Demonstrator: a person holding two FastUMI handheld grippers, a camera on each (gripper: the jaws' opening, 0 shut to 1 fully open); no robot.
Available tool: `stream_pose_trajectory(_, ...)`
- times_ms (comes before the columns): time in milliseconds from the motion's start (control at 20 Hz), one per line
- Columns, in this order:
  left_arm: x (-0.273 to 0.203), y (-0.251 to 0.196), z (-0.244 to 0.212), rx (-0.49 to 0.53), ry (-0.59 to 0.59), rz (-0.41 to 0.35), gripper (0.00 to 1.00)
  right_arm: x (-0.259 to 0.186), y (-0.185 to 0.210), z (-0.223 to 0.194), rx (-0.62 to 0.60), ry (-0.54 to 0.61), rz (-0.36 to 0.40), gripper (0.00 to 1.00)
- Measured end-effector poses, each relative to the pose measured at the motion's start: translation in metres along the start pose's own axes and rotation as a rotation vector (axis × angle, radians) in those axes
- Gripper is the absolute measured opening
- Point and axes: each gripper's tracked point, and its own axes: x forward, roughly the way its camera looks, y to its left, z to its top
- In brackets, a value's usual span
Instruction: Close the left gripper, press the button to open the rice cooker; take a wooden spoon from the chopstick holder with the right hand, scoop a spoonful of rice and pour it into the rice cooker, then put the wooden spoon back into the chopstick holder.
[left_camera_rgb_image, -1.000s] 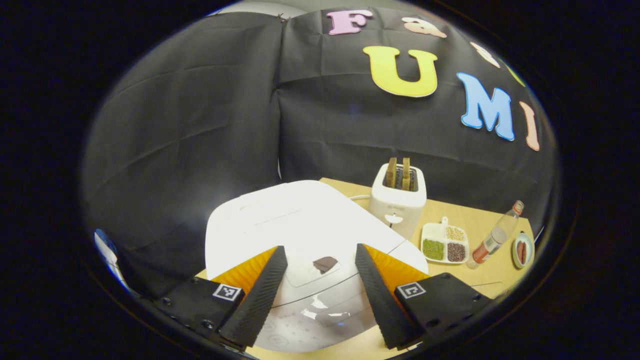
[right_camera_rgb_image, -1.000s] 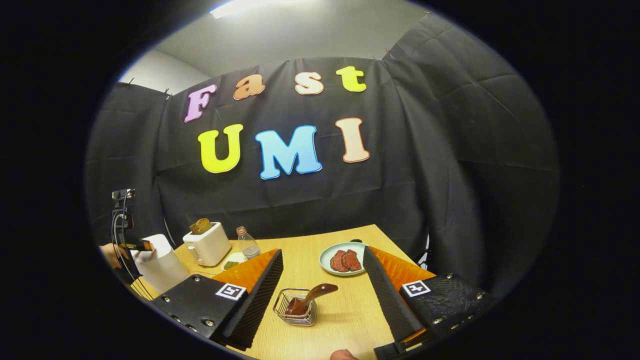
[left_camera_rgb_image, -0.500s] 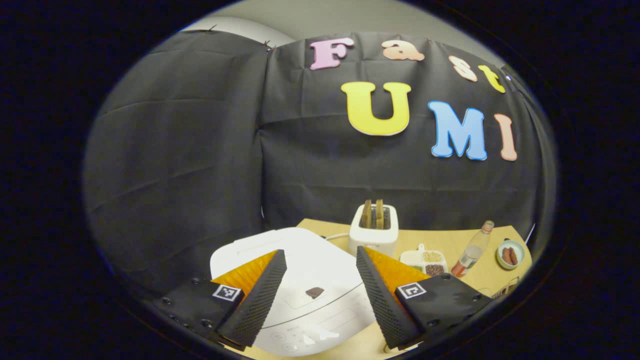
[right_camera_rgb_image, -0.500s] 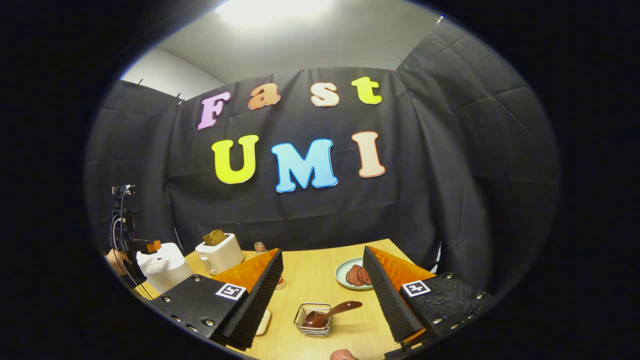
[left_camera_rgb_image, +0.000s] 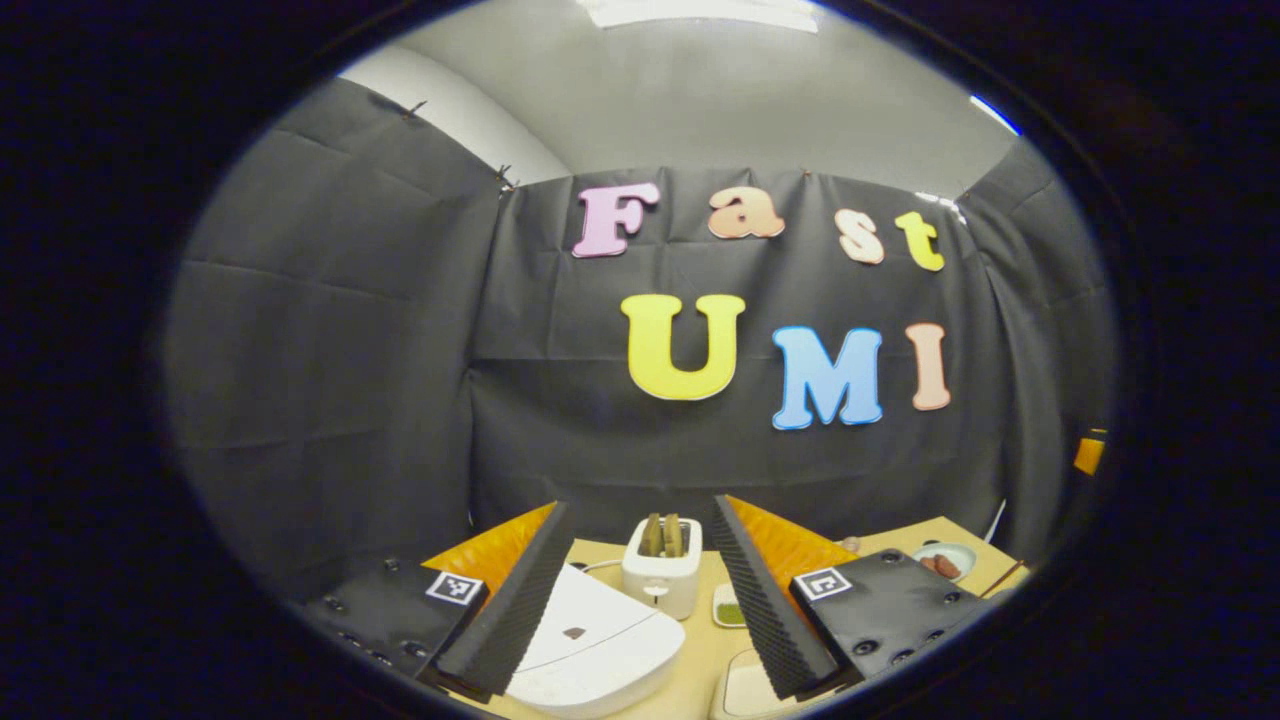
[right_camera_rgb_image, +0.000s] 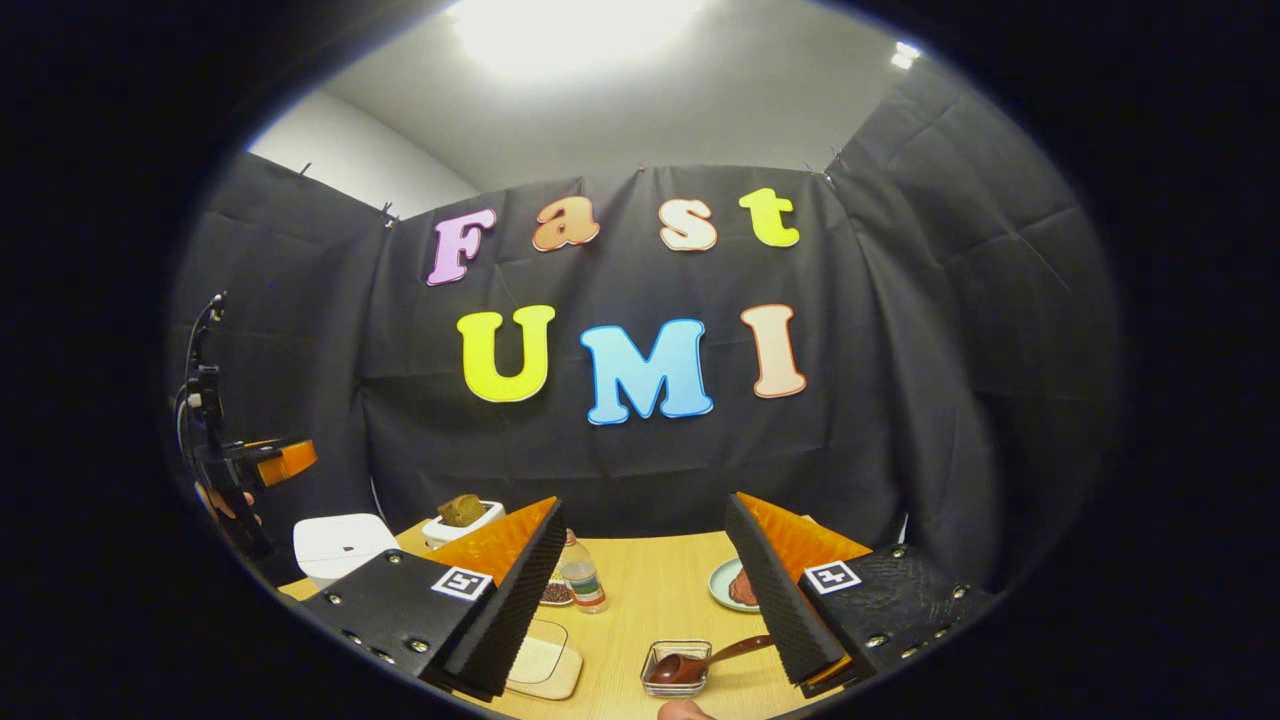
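The wooden spoon (right_camera_rgb_image: 700, 662) lies with its bowl down in the chopstick holder (right_camera_rgb_image: 676, 669), handle slanting out toward my right gripper (right_camera_rgb_image: 652, 592), whose jaws stand wide apart with nothing between them. I judge the spoon light, stiff and smooth (lacquered, by its sheen), so I would take the handle at mid-length, across its width, where it is free of the wire rim. The holder looks light enough to tip if dragged. Out to the left, the rice cooker (left_camera_rgb_image: 600, 640) sits with its lid down beside the toaster (left_camera_rgb_image: 661, 578). My left gripper (left_camera_rgb_image: 632, 600) hangs above it, also spread wide and empty. This fits either a cooker waiting to be opened or everything already put back.
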Motion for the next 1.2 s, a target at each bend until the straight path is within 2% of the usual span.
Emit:
stream_pose_trajectory(300,-0.045,-0.035,0.006,0.003,-0.066,-0.047,0.97,-0.006,0.026,0.008,-0.060,-0.069,-0.008,0.97)
stream_pose_trajectory(500,-0.060,-0.048,-0.006,0.007,-0.070,-0.072,0.97,-0.011,0.038,-0.001,-0.101,-0.064,0.017,0.98)
stream_pose_trajectory(650,-0.061,-0.054,-0.010,-0.006,-0.063,-0.081,0.97,-0.007,0.046,-0.006,-0.087,-0.055,0.023,0.98)
stream_pose_trajectory(1200,-0.067,-0.062,0.007,0.008,-0.130,-0.094,0.99,-0.008,0.027,0.002,-0.035,-0.066,-0.033,0.98)
